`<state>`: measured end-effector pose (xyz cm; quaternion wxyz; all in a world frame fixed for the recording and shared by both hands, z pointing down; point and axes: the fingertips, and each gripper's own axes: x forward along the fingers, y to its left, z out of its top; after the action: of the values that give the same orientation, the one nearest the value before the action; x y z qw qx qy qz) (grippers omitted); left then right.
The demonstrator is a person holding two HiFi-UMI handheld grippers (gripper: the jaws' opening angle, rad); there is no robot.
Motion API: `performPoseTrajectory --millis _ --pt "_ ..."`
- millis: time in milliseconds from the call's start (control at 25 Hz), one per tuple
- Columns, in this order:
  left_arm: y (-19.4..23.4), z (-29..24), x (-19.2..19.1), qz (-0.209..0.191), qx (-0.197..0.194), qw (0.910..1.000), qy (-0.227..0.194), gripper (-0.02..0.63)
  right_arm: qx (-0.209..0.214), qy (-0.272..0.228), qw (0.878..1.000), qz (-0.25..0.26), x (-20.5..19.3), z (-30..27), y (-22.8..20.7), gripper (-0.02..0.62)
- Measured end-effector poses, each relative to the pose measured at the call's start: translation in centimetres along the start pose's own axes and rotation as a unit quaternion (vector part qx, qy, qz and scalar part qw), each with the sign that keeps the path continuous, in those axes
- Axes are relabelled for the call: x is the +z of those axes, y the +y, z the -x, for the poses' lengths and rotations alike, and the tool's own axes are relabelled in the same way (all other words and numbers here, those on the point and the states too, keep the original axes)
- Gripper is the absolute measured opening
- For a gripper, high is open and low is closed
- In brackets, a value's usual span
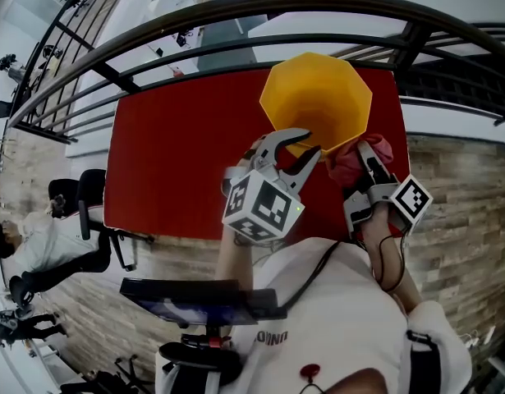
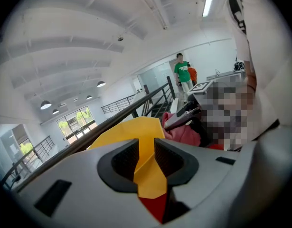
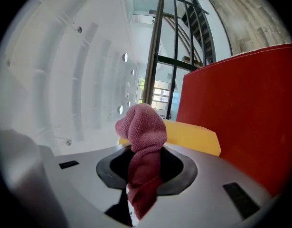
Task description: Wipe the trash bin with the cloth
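A faceted yellow plastic trash bin (image 1: 318, 97) shows at one o'clock in the head view, over a red table (image 1: 178, 154). The left gripper (image 1: 311, 142) clamps its six-o'clock rim. At five o'clock, the right gripper (image 1: 365, 156) pinches a bunched, knitted pink cloth (image 1: 349, 164).

Trash bin (image 1: 318, 97) on table (image 1: 178, 154), left tongs (image 1: 311, 142) astride its near rim, cloth (image 1: 351, 164) right of it

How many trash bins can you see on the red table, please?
1. The yellow trash bin is at the far side of the red table. The left gripper grips its near rim, and the right gripper, holding the cloth, is beside it. No other is visible.
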<state>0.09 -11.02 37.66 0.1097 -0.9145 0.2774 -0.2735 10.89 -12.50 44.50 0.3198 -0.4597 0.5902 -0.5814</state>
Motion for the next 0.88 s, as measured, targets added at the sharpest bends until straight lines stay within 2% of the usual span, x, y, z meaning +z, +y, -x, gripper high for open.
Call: performPoseTrajectory --millis 400,560,880 --pt "1.4 0.5 -0.7 0.057 0.007 0.9976 -0.038 0.098 -0.02 -0.006 1.0 -0.015 -0.1 -0.7 -1.8 0.1" --pt "1.1 0.5 -0.5 0.055 0.01 0.9975 -0.043 0.095 -0.039 0.003 0.998 -0.045 -0.4 -0.7 -3.5 0.1" --pt "0.3 0.0 0.1 0.058 0.009 0.9973 -0.044 0.078 -0.078 0.014 0.996 -0.049 -0.4 -0.8 -6.8 0.1"
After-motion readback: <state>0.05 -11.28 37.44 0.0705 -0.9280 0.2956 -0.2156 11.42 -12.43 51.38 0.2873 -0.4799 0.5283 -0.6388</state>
